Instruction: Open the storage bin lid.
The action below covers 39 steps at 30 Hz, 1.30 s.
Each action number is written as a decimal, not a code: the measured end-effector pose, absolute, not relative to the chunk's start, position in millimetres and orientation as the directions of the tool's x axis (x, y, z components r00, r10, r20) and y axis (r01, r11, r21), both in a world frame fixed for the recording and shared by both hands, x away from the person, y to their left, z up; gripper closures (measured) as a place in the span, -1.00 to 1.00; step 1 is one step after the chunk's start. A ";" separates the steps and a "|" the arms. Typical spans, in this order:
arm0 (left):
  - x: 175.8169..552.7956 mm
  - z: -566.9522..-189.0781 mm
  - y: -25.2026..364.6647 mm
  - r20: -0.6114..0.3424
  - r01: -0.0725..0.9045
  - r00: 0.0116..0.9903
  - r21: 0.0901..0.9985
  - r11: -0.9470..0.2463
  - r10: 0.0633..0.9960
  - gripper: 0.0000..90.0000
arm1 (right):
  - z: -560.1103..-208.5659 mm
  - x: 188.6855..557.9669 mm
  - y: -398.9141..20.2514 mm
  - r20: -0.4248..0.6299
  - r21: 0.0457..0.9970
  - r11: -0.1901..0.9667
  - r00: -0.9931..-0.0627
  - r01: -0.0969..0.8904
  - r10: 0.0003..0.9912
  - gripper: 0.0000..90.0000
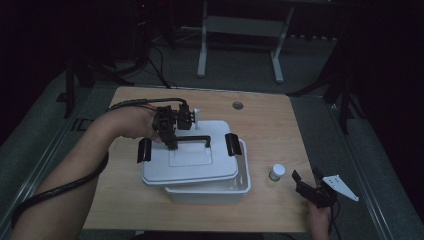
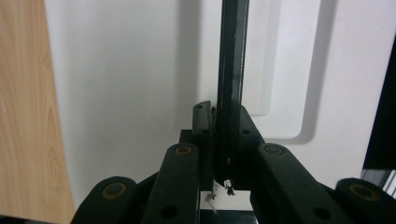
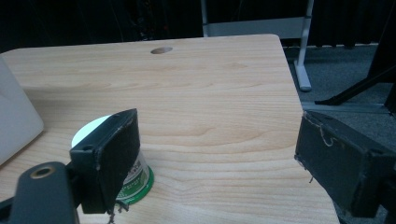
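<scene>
A white storage box (image 1: pixel 210 192) stands mid-table. Its white lid (image 1: pixel 190 167) hangs askew just above it, shifted left, with a black clip at each end. My left gripper (image 1: pixel 172 142) is shut on the lid's black handle (image 1: pixel 196 138). In the left gripper view the jaws (image 2: pixel 223 116) pinch the handle bar (image 2: pixel 232 60) over the lid's top (image 2: pixel 130 93). My right gripper (image 1: pixel 305 174) rests open near the table's front right, beside a small white-capped jar (image 1: pixel 276 172). In the right gripper view the jar (image 3: pixel 138 181) sits behind the left jaw, outside the open gap (image 3: pixel 217 140).
A cable hole (image 1: pixel 237 105) sits near the table's far edge, seen too as a hole (image 3: pixel 161 50) from the right gripper. A white desk frame (image 1: pixel 240 30) and dark stands are on the floor beyond. The table's right edge (image 1: pixel 300 165) runs close to my right gripper.
</scene>
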<state>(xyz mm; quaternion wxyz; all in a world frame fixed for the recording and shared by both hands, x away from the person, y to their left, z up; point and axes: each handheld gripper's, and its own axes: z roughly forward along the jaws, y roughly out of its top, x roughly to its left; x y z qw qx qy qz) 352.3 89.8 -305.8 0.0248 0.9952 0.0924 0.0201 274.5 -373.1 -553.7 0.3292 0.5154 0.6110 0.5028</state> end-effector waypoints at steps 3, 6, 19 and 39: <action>351.4 -304.9 103.2 0.043 0.211 0.976 0.052 -0.976 0.213 0.85 | -553.7 274.5 -373.0 0.115 0.953 -0.036 -0.250 0.300 0.961 -0.70; 349.4 -306.8 117.6 0.036 0.244 0.968 0.056 -0.968 0.247 0.85 | -553.7 274.6 -372.7 0.113 0.953 -0.035 -0.249 0.300 0.962 -0.70; 335.3 -302.4 180.2 0.040 0.361 0.930 0.078 -0.929 0.365 0.85 | -553.5 274.9 -371.5 0.101 0.952 -0.023 -0.244 0.305 0.964 -0.70; 322.9 -323.5 269.0 0.032 0.540 0.839 0.077 -0.838 0.543 0.85 | -553.6 275.2 -370.7 0.096 0.952 -0.018 -0.240 0.305 0.966 -0.70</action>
